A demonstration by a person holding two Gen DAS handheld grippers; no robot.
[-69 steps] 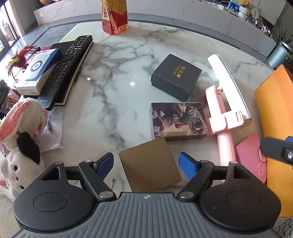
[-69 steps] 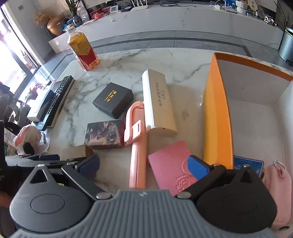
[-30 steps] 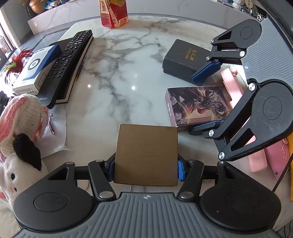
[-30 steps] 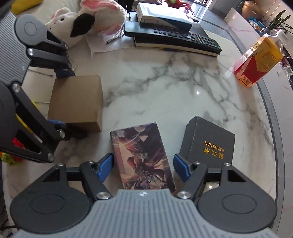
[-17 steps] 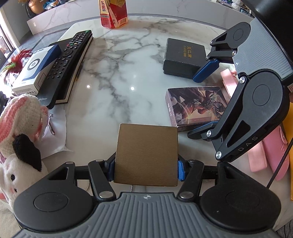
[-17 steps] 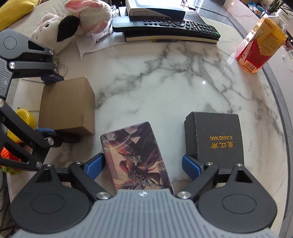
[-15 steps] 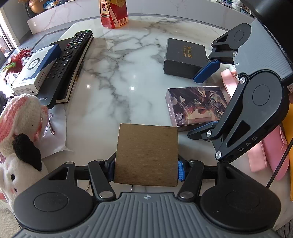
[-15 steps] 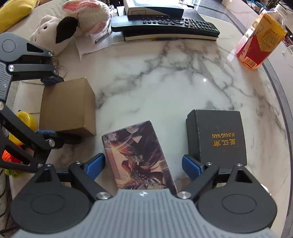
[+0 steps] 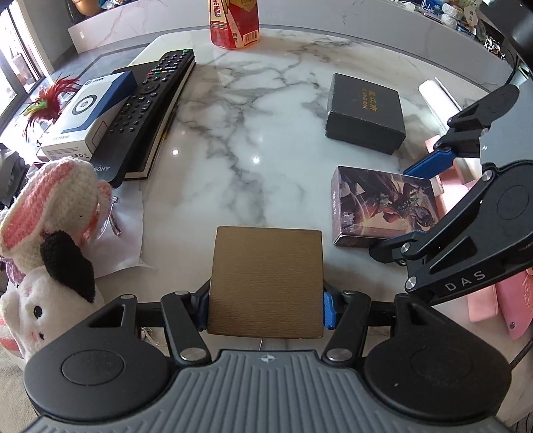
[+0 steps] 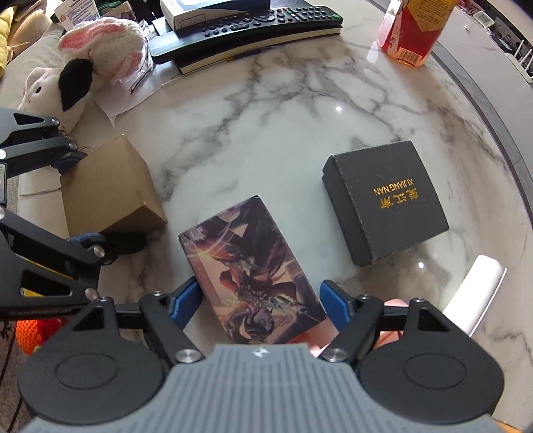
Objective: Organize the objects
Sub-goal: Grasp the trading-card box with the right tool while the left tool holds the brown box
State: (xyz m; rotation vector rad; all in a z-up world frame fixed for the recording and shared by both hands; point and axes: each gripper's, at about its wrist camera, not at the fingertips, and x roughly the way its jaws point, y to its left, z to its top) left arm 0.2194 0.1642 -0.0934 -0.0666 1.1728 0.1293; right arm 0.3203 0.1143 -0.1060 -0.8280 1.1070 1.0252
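Observation:
My left gripper (image 9: 265,308) is shut on a brown cardboard box (image 9: 266,279), blue pads pressed on both its sides, near the marble table's front edge. From the right wrist view the same brown box (image 10: 110,190) lies at the left between the left gripper's fingers. My right gripper (image 10: 260,299) points down over a dark illustrated card box (image 10: 253,276) that lies flat on the table. Its jaws are closing, with the card box between them and thin gaps still showing beside the pads. The left wrist view shows the right gripper (image 9: 409,205) straddling that card box (image 9: 383,206).
A black box with gold lettering (image 10: 383,203) lies just beyond the card box. A remote (image 9: 146,110) on a book, a blue-and-white box (image 9: 86,113) and a plush rabbit (image 9: 50,233) fill the left side. A drink carton (image 9: 235,23) stands at the back. Pink items (image 9: 483,299) and a white case (image 9: 436,93) lie at the right.
My left gripper closed on the brown box and has held still since. The right gripper came over the card box, rolled, and narrowed its jaws around it.

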